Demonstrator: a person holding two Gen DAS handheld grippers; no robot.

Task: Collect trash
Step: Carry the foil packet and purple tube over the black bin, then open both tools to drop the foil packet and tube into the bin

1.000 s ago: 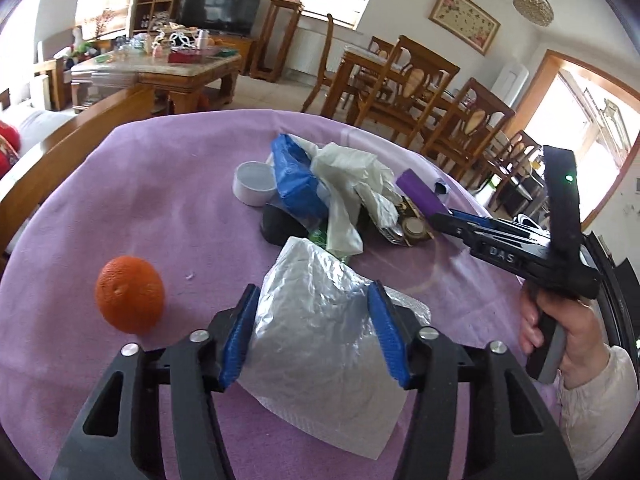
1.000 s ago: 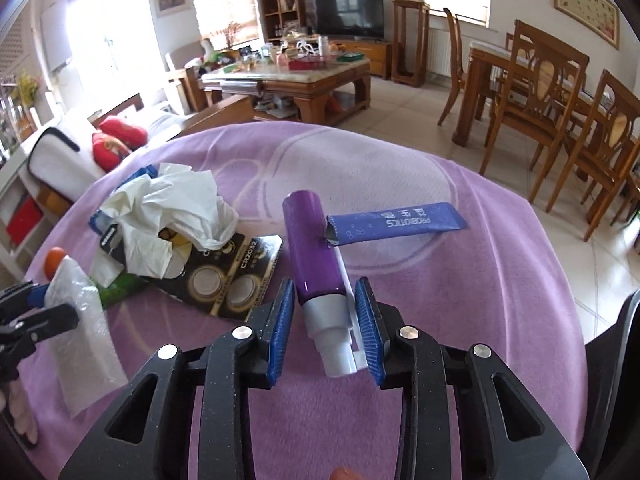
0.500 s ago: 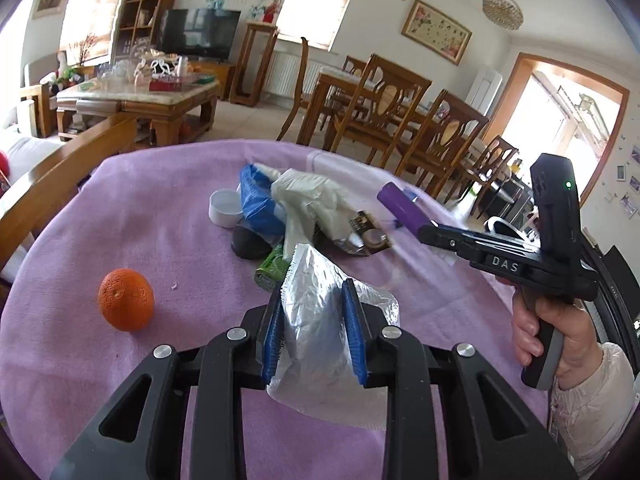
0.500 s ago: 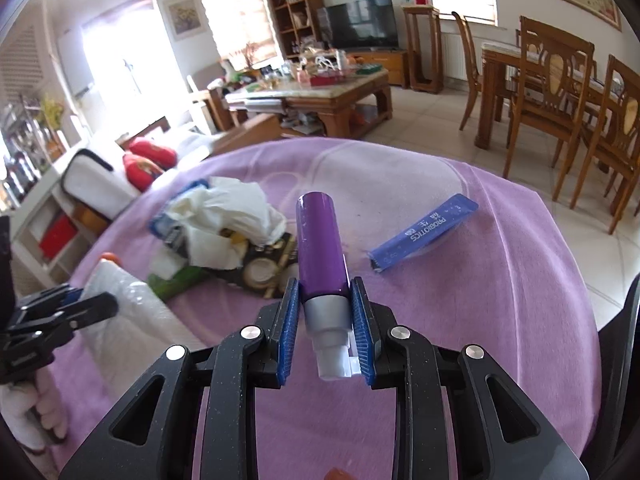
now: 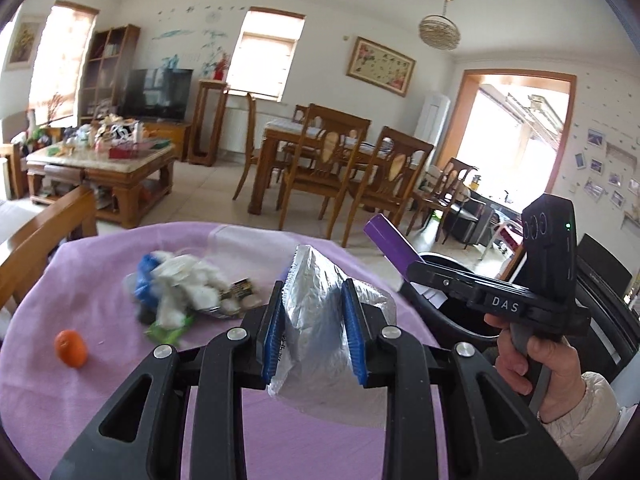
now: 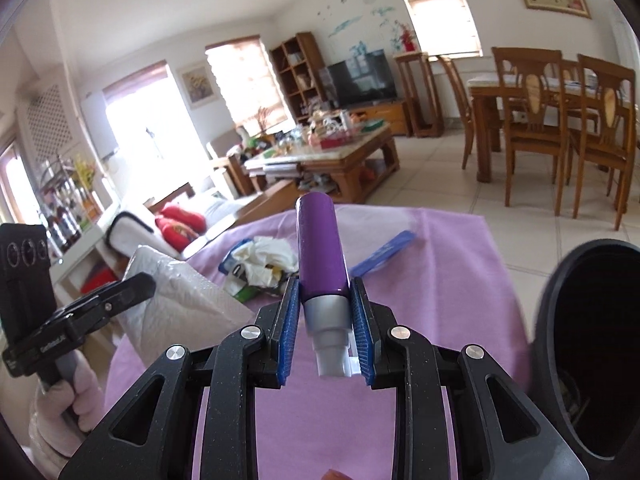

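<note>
- Above the near part of the purple tabletop (image 5: 100,380), the left gripper (image 5: 313,330) holds a crumpled silver wrapper (image 5: 316,316) lifted clear of the cloth.
- Its jaws are clenched on the wrapper, the blue pads pressing both sides; they have just been closing, with the wrapper between them.
- To the right in the left wrist view, the right gripper (image 5: 416,270), held in a hand (image 5: 536,364) with a pale sleeve, carries a purple tube (image 5: 390,242) pointing up and to the left.
- From the right wrist view, the right gripper (image 6: 326,330) has its jaws clenched on that purple tube (image 6: 320,248) at its silver collar, with the white cap nearest the camera; the jaws have just closed a little more on it.
- A pile of trash (image 5: 188,288) lies on the tabletop farther off: white crumpled plastic, something blue, a green scrap and a dark card with round cells.
- An orange (image 5: 71,348) sits alone on the left of the cloth, well apart from the pile.
- A blue sachet (image 6: 384,254) lies flat on the cloth, just right of the tube in the right wrist view.
- A black bin (image 6: 560,280) stands at the right edge, its dark mouth open beside the tabletop.
- Wooden dining chairs and a coffee table fill the room beyond.
</note>
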